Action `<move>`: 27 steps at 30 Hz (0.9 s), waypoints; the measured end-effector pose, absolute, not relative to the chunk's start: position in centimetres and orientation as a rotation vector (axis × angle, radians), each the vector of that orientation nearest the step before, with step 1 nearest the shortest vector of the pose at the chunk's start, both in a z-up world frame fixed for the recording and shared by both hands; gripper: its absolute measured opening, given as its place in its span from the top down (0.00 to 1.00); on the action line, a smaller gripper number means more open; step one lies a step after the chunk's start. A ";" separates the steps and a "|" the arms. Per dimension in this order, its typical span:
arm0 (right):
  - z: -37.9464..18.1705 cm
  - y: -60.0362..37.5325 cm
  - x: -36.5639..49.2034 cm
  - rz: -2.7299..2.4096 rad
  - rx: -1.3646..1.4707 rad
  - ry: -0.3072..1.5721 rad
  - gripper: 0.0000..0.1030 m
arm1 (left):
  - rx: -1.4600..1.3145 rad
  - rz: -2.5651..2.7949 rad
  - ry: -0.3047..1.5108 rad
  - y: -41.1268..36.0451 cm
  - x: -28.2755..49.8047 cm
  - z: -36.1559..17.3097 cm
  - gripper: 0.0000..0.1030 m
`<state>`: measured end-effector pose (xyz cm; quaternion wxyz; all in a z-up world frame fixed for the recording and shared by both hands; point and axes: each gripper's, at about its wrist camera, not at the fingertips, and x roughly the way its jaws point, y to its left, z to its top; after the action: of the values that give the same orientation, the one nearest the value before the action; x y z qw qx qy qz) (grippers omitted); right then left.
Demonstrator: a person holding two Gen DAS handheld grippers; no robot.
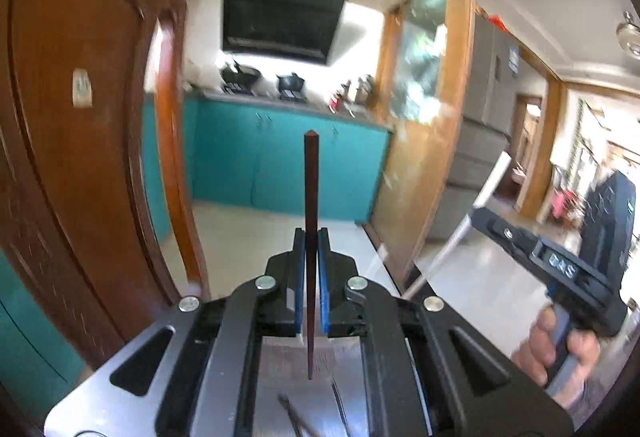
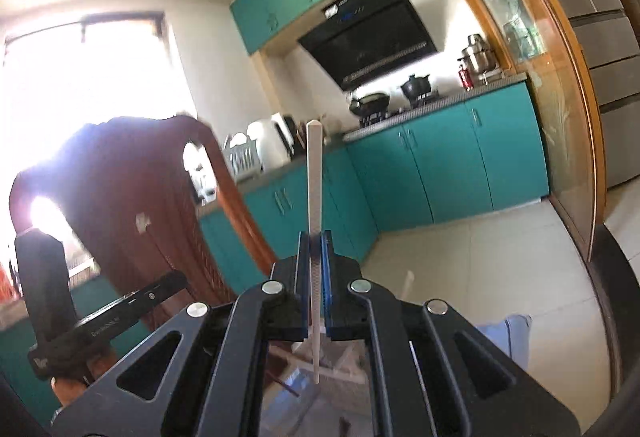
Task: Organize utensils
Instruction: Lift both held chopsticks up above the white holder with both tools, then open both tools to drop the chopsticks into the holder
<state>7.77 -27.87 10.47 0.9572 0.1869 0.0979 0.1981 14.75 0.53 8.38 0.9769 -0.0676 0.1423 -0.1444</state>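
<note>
Dark chopstick (image 1: 310, 197) sticks up past the left gripper (image 1: 311, 237), clamped tight; right gripper (image 2: 316, 241) pinches a white chopstick (image 2: 314, 177) likewise.

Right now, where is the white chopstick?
The white chopstick stands upright, clamped between the right gripper fingers at the centre of the right wrist view, in front of the teal cabinets.

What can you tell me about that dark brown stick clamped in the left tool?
The dark reddish-brown wooden chopstick is slim, straight and tapered, its thick squared end up and its thin tip pointing down. It stands upright, pinched about midway between the blue pads of the shut left hand-held gripper. Nothing else touches it.
</note>
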 end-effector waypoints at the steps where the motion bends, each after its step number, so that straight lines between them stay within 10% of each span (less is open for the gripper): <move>1: 10.5 -27.9 8.3 0.389 0.394 0.189 0.94 | -0.130 -0.250 0.265 0.2 15.2 8.8 0.94; 27: 5.4 -23.6 13.9 0.267 0.256 0.266 0.94 | -0.137 -0.071 0.192 0.2 18.5 7.7 0.94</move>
<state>13.93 -23.58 5.42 0.9742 0.1267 0.1318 0.1326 18.47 0.23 7.73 0.9924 -0.0684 0.0957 -0.0355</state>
